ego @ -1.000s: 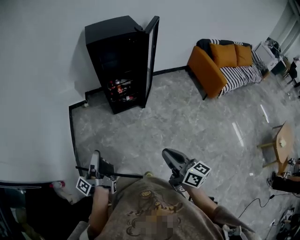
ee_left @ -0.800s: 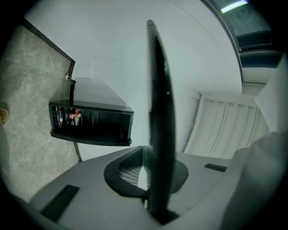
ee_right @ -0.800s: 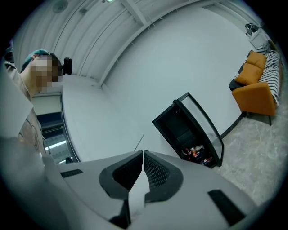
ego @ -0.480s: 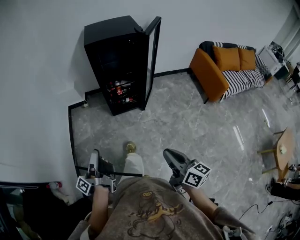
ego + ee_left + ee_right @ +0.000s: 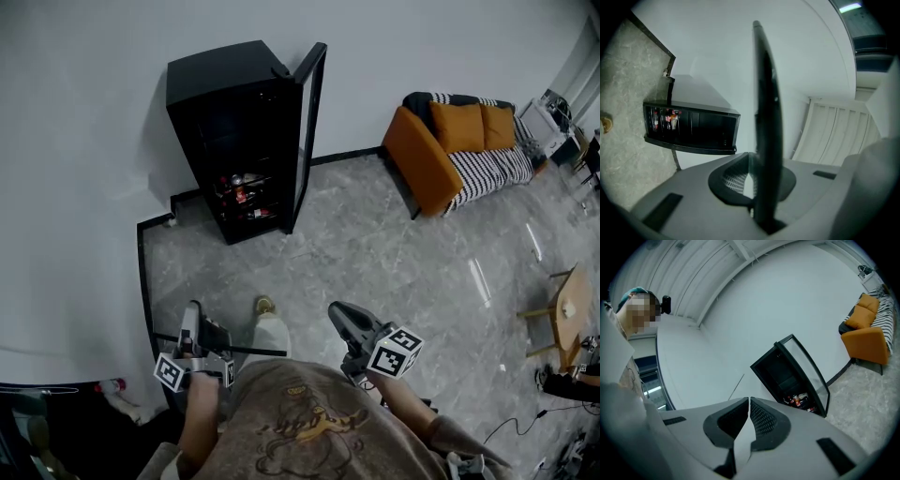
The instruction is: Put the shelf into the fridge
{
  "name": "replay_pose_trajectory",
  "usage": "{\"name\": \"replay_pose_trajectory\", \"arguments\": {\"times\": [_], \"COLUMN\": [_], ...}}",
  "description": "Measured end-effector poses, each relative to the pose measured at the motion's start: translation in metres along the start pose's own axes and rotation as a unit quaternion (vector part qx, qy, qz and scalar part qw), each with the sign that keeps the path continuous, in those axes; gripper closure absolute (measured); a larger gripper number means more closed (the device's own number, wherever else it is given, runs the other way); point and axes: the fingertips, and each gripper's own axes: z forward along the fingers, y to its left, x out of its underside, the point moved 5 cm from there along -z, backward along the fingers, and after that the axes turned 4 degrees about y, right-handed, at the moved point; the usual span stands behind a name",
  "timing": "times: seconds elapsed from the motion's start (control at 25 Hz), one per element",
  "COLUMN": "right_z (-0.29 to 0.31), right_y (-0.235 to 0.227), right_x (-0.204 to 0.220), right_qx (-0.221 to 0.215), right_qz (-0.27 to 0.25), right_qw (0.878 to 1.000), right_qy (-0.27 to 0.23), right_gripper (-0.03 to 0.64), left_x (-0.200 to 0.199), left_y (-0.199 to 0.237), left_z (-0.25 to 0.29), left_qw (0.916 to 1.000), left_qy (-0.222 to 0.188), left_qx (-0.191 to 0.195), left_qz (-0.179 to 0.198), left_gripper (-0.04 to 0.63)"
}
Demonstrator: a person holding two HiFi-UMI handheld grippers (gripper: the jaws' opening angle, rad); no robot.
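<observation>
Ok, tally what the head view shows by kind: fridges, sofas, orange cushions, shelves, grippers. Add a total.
fridge: 1
sofa: 1
orange cushions: 2
shelf: 1, held by the left gripper
grippers: 2, the left gripper and the right gripper
Total: 7

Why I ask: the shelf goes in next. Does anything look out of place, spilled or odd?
Nothing is spilled or broken. One oddity: the shelf is outside the fridge, clamped edge-on in the left claw. The fridge's door hangs wide open, its upper part looks bare, and bottles sit only low down.
</observation>
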Motion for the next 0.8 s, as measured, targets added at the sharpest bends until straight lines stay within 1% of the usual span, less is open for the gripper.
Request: {"name": "replay_pose_trajectory", "arguments": {"times": [0.4,0.68,0.8], "right_z": [0.053,0.089,0.103], "right_y": [-0.028,-0.041,-0.045], "right_x": [-0.039,-0.062,-0.073], "right_qx": [0.004,0.009,0.016], "right_qz": [-0.002,0.003,0.005], "right_qw": [1.000,1.000,1.000], "right_qy": [0.008,0.010,0.008], "right_gripper": [0.591,0.591,0.591], "left_x": [-0.023,-0.039,-0.046], "left_y": [0.017,0.028,0.031], "left_z": [0.063,0.111,0.131], "left_qw": [0.9999,0.9994,0.9990], "left_qy": [0.013,0.029,0.040], "left_qx": [0.000,-0.006,-0.002], "left_qz": [-0.008,-0.015,-0.018], "left_gripper": [0.577,0.578,0.578]}}
